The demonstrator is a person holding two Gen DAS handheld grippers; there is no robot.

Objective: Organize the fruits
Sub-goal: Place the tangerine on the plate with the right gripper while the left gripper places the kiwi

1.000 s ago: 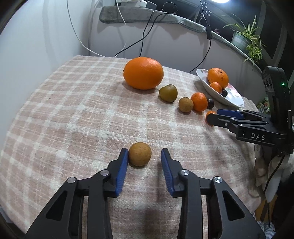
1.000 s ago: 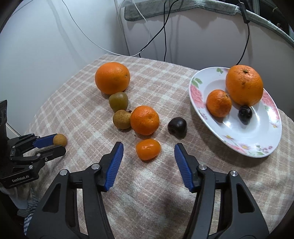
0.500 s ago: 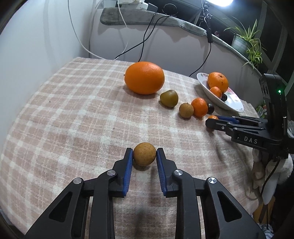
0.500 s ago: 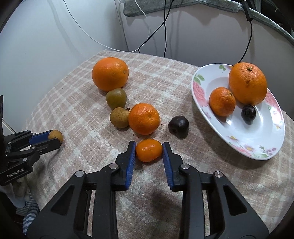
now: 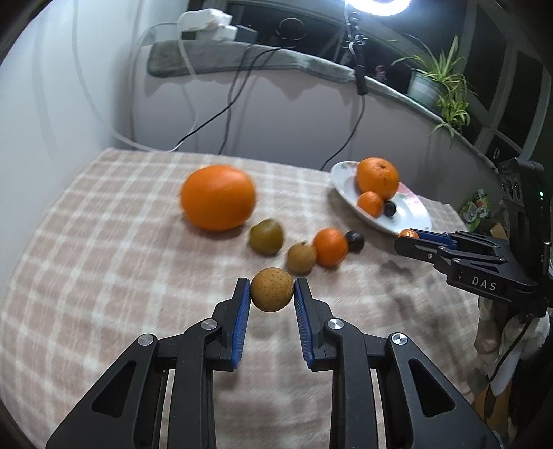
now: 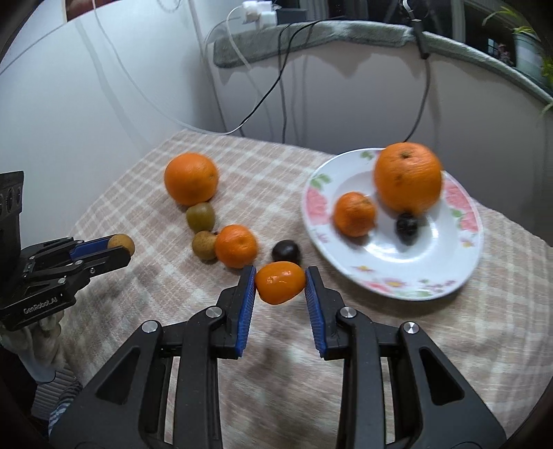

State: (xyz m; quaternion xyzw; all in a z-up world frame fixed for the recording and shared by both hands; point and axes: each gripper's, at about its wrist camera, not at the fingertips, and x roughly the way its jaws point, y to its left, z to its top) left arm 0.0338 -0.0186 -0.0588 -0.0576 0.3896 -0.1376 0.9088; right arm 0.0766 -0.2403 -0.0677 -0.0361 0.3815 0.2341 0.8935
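The left gripper [image 5: 272,295] is clamped narrow on a brown fruit [image 5: 272,289], pads against both its sides, pitched down over the near cloth [image 5: 103,269]. The right gripper [image 6: 280,282] pinches a small orange [image 6: 280,281], its jaws having just closed, near the plate [image 6: 414,269] at right

White wall [image 5: 62,86], ring light [image 5: 387,5] overhead

- The left gripper [image 5: 272,297], black with blue pads, rises from the lower centre of its frame, clamped on a small round speckled tan fruit [image 5: 271,289].
- The right gripper [image 6: 280,285], black and blue, pinches a small glossy orange fruit [image 6: 280,282] at mid-frame.
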